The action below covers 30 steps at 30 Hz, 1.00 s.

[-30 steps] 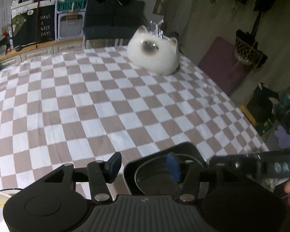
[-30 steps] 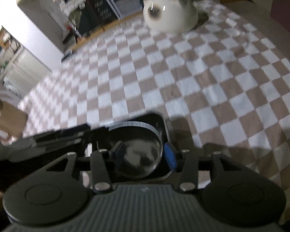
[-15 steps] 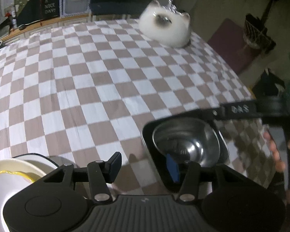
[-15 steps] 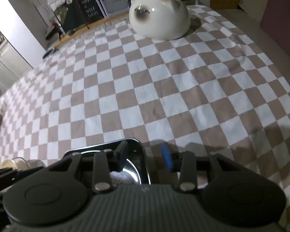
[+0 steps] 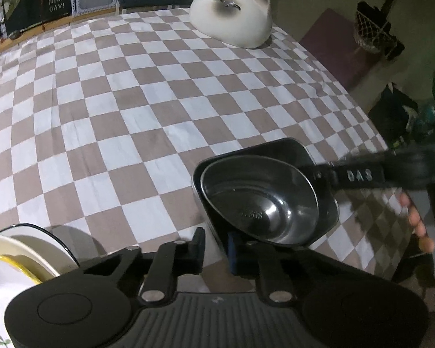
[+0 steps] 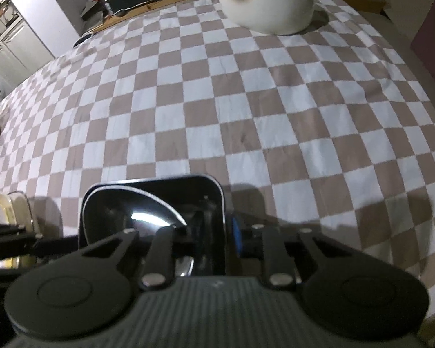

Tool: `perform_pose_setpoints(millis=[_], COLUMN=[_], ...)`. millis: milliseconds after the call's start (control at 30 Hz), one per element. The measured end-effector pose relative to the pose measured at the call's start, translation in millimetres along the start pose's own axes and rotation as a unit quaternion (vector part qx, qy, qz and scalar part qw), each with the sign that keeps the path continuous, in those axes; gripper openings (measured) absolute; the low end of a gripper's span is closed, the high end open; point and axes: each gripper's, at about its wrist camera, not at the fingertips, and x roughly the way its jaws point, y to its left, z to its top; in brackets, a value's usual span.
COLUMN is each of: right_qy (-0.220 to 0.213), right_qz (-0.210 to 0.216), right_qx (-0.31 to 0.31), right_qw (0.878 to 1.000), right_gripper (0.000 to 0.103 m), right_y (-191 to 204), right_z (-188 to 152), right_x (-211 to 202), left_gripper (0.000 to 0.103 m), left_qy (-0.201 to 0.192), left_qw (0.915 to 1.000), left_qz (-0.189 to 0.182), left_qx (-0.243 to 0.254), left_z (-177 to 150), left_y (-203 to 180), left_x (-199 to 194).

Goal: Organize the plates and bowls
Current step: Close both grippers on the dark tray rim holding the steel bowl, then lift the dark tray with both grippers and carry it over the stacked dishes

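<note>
- The left gripper (image 5: 216, 246) is closing in on the near edge of a black square tray (image 5: 316, 156), its jaws having just drawn nearly together with the tray's rim between them, pads appearing to pinch it.
- The right gripper (image 6: 216, 235) is clamping the tray's (image 6: 217, 200) opposite wall, one finger inside, the blue pad (image 6: 235, 236) outside; its jaws have likewise just been closing.
- A steel bowl (image 5: 261, 203) is sitting tilted inside the tray, near the front of the checkered tablecloth (image 5: 130, 101).
- Cream plates (image 5: 11, 255) are stacking at the left gripper's side; a white cat-shaped pot (image 5: 232, 17) is standing well apart at the far end.
- Risks appear to be mounting: the loose bowl could be sliding or tipping out if the two hands lift unevenly, and the thin rim may be slipping from either pinch, dropping the tray.
</note>
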Motion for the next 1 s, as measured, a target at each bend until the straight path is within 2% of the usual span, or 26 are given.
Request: perform_pose_setpoints(millis=[367, 467, 667, 800, 1000], right_qy=[0.004, 0.007, 0.001, -0.017, -0.048], right_qz=[0.012, 0.010, 0.021, 0.026, 0.040], right_qx=[-0.028, -0.035, -0.033, -0.033, -0.019], right_qw=[1.000, 0.999, 0.999, 0.999, 0.998], right_gripper=[0.005, 0.005, 0.005, 0.005, 0.006], right_y=[-5, -6, -8, -7, -7], right_z=[-17, -17, -20, -19, -19], right_x=[-11, -8, -8, -21, -38], left_gripper=[0.010, 0.010, 0.008, 0.008, 0.008], left_qy=[0.002, 0.000, -0.005, -0.032, -0.080], left_qw=[0.9970, 0.9953, 0.9957, 0.9956, 0.9908], left_qz=[-0.029, -0.036, -0.031, -0.025, -0.039], left_qx=[-0.072, -0.090, -0.088, -0.085, -0.102], left_z=[3, 4, 3, 6, 10], left_y=[15, 19, 19, 19, 25], left_x=[4, 4, 2, -10, -37])
